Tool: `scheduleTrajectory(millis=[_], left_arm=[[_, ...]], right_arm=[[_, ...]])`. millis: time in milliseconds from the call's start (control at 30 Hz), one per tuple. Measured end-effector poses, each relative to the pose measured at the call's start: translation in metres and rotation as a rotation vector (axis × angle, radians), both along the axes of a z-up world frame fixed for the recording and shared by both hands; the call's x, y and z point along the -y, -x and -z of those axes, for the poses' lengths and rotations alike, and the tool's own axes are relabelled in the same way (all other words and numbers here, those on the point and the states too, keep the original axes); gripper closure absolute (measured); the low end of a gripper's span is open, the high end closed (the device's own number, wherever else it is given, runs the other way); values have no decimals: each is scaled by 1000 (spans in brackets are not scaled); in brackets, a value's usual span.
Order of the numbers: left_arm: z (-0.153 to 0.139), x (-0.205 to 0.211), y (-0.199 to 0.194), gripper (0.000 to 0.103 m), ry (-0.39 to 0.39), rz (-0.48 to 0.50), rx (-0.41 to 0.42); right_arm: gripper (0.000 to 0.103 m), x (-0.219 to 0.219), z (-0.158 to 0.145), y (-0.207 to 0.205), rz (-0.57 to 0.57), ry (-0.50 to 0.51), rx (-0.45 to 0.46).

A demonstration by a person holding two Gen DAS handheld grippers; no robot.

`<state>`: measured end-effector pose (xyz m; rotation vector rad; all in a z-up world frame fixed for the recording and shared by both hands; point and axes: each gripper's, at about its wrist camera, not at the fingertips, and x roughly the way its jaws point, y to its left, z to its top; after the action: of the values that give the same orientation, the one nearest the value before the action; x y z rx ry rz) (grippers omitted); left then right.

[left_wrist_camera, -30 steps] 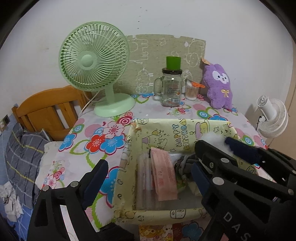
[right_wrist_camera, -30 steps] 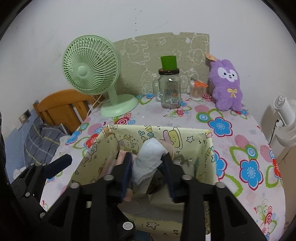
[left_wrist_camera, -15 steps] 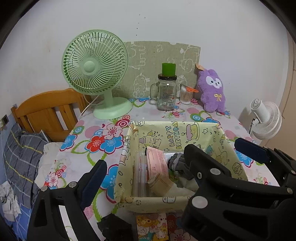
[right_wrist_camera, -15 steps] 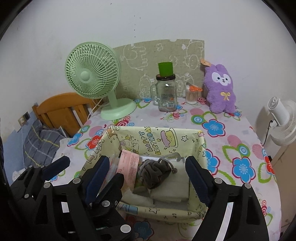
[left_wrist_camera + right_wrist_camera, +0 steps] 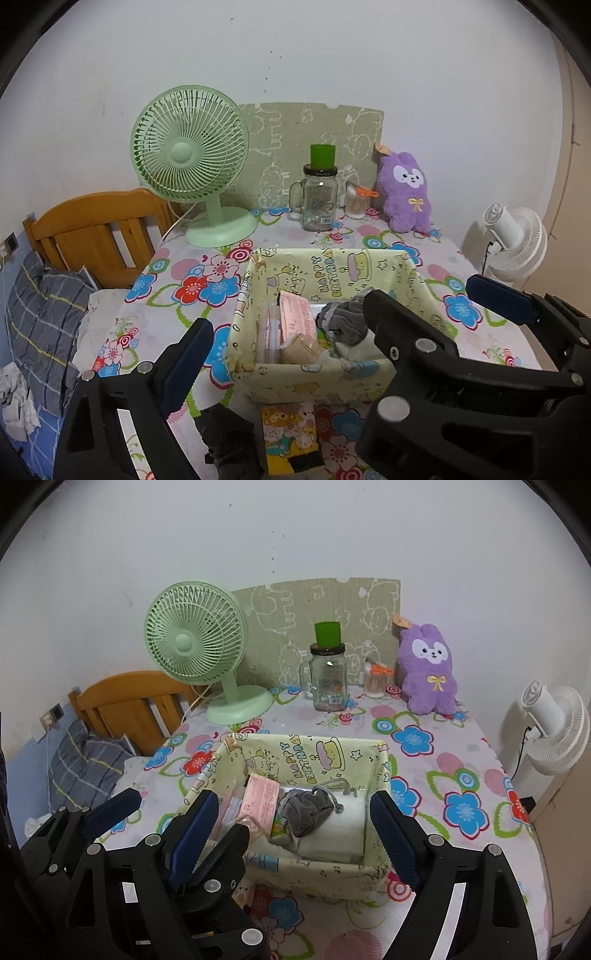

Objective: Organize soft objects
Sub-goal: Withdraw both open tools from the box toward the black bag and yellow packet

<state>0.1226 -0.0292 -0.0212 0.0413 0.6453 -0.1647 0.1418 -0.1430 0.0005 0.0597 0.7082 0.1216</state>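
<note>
- Yellow cartoon-print box (image 5: 334, 875) on the flowered tablecloth (image 5: 461, 775), near edge of the table, "HAPPY BIRTHDAY" lettering on its inner far wall; long axis across the right wrist view.
- Inside, a grey velvet drawstring pouch (image 5: 304, 812), crumpled, lying across a folded white cloth (image 5: 349, 829); mouth and cord toward the far right corner of the box.
- Beside it, a pink printed packet (image 5: 260, 803) leaning upright against clear plastic packs at the left wall, long axis running near to far.
- Beige folded piece (image 5: 301, 347) at the near left of the box, seen from the left wrist.
- Right gripper (image 5: 295, 834) spread wide above the near rim, blue pads flanking the contents, nothing grasped.
- Left gripper (image 5: 328, 325) likewise wide apart and empty, one finger (image 5: 184, 360) over the tablecloth left of the box.
- Purple plush rabbit (image 5: 430, 670) upright against the wall at the far right corner, facing forward.
- Green desk fan (image 5: 195, 653) and a glass jar (image 5: 328, 681) at the back.
- Dark rag (image 5: 227, 439) and a small cartoon card (image 5: 290, 437) just in front of the box.
</note>
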Motion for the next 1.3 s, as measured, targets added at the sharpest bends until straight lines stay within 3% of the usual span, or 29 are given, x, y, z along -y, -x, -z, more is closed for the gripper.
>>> scheduleTrajectory(millis=[67, 367, 1300], left_arm=[[-3, 0, 6, 7, 11, 8, 6], [-13, 2, 32, 0, 21, 22, 34], [-15, 1, 97, 0, 26, 63, 91]], right_arm=[[6, 1, -3, 7, 12, 2, 14], [2, 5, -17, 37, 29, 8, 52], [0, 5, -27, 109, 53, 36, 89]])
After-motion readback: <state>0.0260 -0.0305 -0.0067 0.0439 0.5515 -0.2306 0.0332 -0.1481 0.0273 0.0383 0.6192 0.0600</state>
